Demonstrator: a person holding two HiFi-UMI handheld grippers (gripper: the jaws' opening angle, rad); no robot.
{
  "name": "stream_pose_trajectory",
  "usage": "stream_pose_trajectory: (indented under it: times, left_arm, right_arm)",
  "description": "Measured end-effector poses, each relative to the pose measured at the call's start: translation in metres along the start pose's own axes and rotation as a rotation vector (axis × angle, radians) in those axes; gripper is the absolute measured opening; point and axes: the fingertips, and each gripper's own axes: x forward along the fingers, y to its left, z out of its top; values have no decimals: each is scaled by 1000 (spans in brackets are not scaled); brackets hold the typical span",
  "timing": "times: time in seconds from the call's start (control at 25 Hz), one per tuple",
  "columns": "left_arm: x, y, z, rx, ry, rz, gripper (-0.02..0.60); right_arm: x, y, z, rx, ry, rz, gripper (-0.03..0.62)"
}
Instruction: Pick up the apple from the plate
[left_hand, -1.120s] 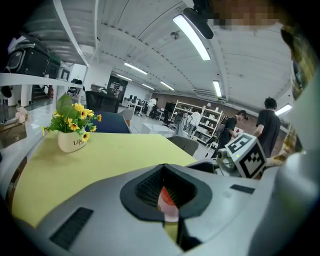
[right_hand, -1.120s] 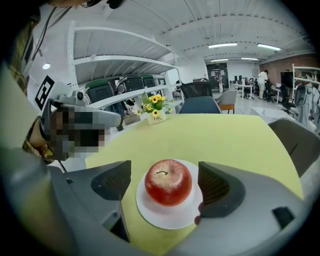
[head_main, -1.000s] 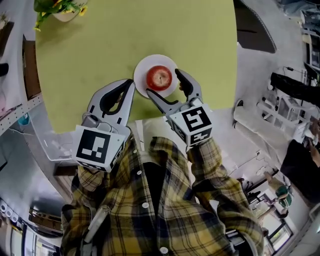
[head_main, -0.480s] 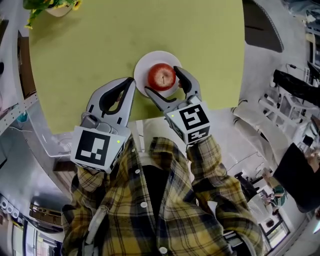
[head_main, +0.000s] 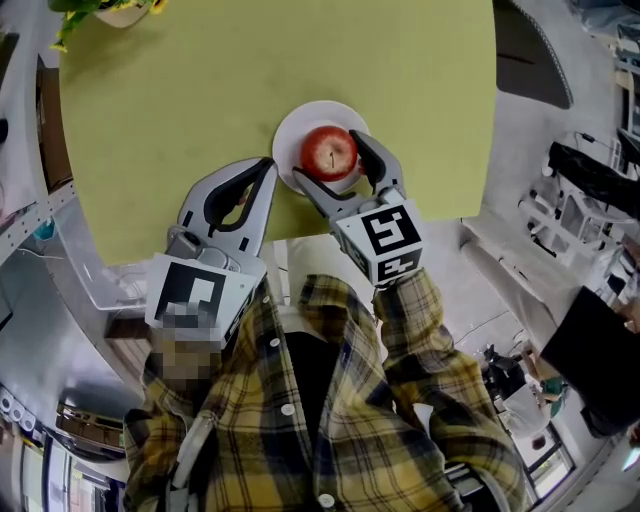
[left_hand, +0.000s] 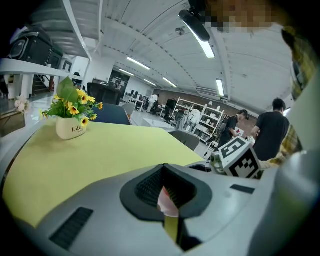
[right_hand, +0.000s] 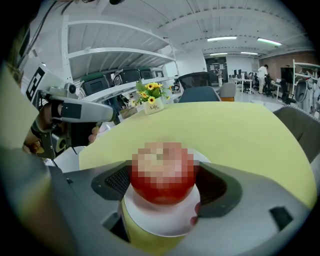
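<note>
Closed in on a red apple (head_main: 329, 152) from two sides, with a dark ribbed pad against each flank and no gap showing in the right gripper view: the jaws of the right gripper (head_main: 328, 160). Gripped at the widest part, probably so the round fruit cannot roll or squirt out. Seemingly resting on, or barely above, a small white plate (head_main: 300, 125); cannot tell which. Nothing else on the plate, its rim bare below the apple and between the jaws.

Just to the left, pointing at the plate's near edge without touching it: the left gripper (head_main: 262, 170), jaws brought together at the tips, nothing held between them. Likely parked there out of the way, since one gripper is enough for this job.

Underneath everything, a yellow-green table (head_main: 200, 90), with the plate close to the edge nearest the person. Well apart at the far corner, a cream pot of yellow flowers (left_hand: 70, 127). Beyond the table, blurred office shelving and distant people.
</note>
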Motion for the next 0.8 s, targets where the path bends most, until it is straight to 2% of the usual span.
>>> stream_pose_trajectory:
  times: [0.8]
  left_arm:
    - [3,-6,9,-6,-28,5,6]
  right_arm:
    - [-1,2,0,8,11,1,391]
